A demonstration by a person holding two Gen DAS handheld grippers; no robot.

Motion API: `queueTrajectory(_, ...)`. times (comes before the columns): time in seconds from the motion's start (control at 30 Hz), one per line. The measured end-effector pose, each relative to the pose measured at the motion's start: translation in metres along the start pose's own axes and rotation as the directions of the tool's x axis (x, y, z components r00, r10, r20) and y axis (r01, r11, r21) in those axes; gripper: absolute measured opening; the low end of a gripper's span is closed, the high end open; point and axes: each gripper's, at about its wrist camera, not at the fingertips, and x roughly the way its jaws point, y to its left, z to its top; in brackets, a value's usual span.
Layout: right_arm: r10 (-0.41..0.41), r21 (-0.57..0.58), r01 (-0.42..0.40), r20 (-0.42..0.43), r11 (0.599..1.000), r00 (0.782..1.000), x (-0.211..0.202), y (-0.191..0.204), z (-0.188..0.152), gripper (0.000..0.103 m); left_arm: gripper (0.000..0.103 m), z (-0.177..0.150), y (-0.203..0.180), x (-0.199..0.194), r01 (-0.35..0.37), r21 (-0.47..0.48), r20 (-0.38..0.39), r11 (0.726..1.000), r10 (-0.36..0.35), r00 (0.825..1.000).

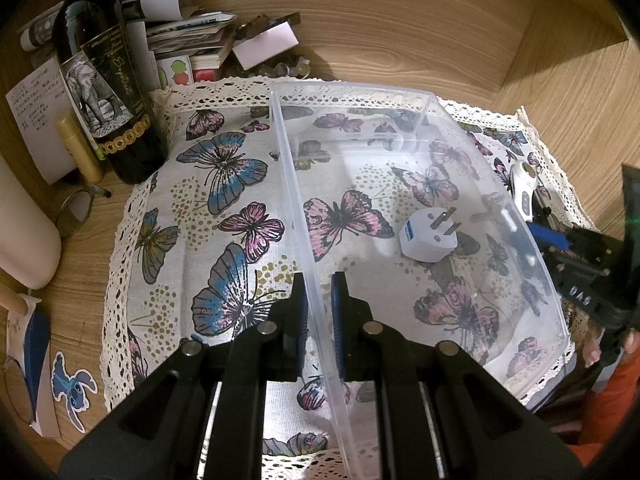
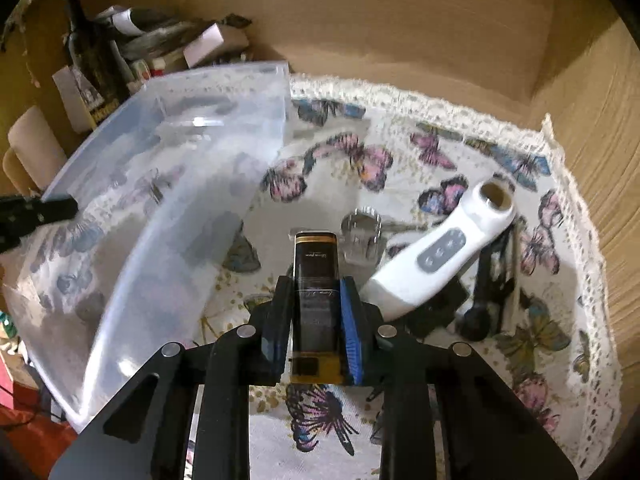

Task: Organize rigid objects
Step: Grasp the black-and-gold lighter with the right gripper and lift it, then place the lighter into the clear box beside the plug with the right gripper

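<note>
A clear plastic bin (image 1: 532, 240) stands on a butterfly cloth (image 1: 224, 208); a white plug adapter (image 1: 428, 236) lies inside it. My left gripper (image 1: 319, 280) is shut on the bin's left wall. My right gripper (image 2: 316, 284) is shut on a black and gold rectangular bottle (image 2: 315, 272) and holds it above the cloth, right of the bin (image 2: 172, 216). A white handheld device (image 2: 436, 252) with grey buttons lies on the cloth just right of the bottle. The right gripper (image 1: 552, 236) shows at the bin's right side in the left wrist view.
A dark wine bottle (image 1: 104, 80), stacked papers and boxes (image 1: 192, 36) and a white cylinder (image 1: 24, 232) sit at the back left. A clear glass piece (image 2: 362, 236) and black items (image 2: 488, 280) lie on the cloth (image 2: 440, 152) near the white device. Wooden walls enclose the back and right.
</note>
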Motion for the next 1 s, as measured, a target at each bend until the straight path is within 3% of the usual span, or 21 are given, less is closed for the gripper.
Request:
queueTrajectory(0.2, 0.012, -0.001, -0.011, 0.097, 1.000, 0.995, -0.026, 0.004, 0.018, 0.022, 0.011, 0.000, 0.000, 0.000, -0.002, -0.001, 0.000, 1.000, 0.002, 1.000)
queueTrajectory(0.53, 0.125, -0.062, -0.114, 0.208, 0.992, 0.970, -0.053, 0.029, 0.056, 0.022, 0.011, 0.002, 0.000, 0.001, -0.004, 0.003, 0.000, 1.000, 0.004, 1.000)
queueTrajectory(0.7, 0.166, -0.124, -0.145, 0.183, 0.982, 0.969, -0.047, 0.052, 0.060, 0.022, 0.011, 0.002, 0.000, 0.001, -0.004, 0.003, 0.002, 1.000, 0.004, 1.000)
queueTrajectory(1.0, 0.219, -0.219, -0.201, 0.060, 0.955, 0.974, -0.016, 0.088, 0.050, 0.022, 0.012, 0.001, 0.000, 0.002, -0.001, 0.008, 0.008, 1.000, 0.001, 1.000)
